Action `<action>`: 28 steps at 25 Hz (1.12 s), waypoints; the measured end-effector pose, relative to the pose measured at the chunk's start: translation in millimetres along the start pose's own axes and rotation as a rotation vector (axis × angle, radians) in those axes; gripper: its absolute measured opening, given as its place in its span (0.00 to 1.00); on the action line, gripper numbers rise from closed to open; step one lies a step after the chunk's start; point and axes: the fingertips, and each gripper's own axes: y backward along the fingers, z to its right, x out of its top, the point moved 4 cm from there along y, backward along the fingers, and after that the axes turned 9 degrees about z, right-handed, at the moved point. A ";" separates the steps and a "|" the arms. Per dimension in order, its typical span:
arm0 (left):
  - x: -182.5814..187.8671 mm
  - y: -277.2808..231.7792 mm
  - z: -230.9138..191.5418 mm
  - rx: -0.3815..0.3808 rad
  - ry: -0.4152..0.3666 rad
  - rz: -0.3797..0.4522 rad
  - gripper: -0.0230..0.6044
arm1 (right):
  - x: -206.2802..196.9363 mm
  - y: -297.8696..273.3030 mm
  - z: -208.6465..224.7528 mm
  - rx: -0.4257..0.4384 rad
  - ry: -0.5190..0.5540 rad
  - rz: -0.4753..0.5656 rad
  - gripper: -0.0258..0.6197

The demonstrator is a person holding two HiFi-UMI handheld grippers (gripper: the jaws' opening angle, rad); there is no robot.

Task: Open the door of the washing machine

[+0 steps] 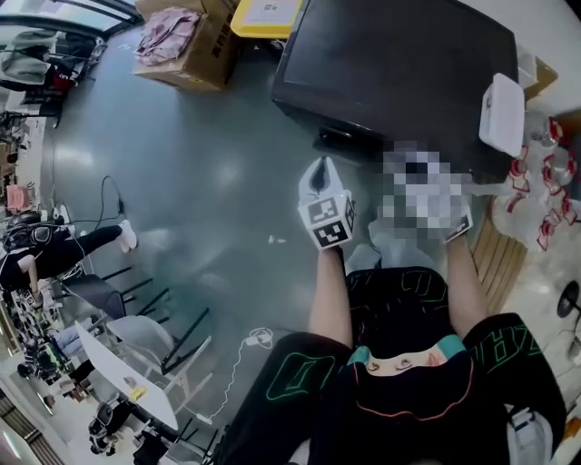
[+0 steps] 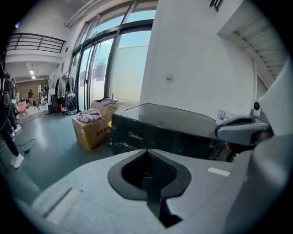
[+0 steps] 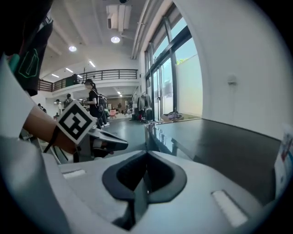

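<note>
The washing machine (image 1: 390, 64) is a low black box with a glossy top, standing just ahead of me. The left gripper view shows its dark front panel (image 2: 155, 132) with a small logo; I cannot make out a door. My left gripper (image 1: 319, 171) is shut and empty, held in the air short of the machine's front left corner, its marker cube (image 1: 327, 222) facing up. A blur patch covers most of my right gripper (image 1: 458, 227). In its own view the right gripper (image 3: 146, 157) is shut on nothing, beside the machine's top (image 3: 215, 141).
A cardboard box of clothes (image 1: 186, 41) and a yellow bin (image 1: 263, 16) stand left of the machine. A white object (image 1: 502, 113) rests on its right edge, with red-and-white bags (image 1: 545, 173) beyond. Chairs and a table (image 1: 127, 363) and a seated person (image 1: 54, 250) are at the lower left.
</note>
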 end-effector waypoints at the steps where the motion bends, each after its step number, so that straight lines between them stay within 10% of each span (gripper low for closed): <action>1: -0.9 -5.6 -1.9 -0.005 -0.002 -0.013 0.05 | -0.6 -2.6 -1.1 0.018 -0.004 -0.007 0.04; 7: -23.4 -25.5 -14.5 -0.095 -0.059 -0.121 0.05 | -30.6 -20.4 -21.7 -0.023 -0.068 -0.095 0.04; 16: -79.9 -82.1 -50.6 -0.424 -0.304 -0.312 0.06 | -84.4 -63.1 -16.5 -0.310 -0.095 -0.332 0.16; 28: -137.1 -108.6 -57.3 -0.609 -0.717 -0.418 0.23 | -120.7 -63.0 -24.0 -0.349 0.036 -0.584 0.28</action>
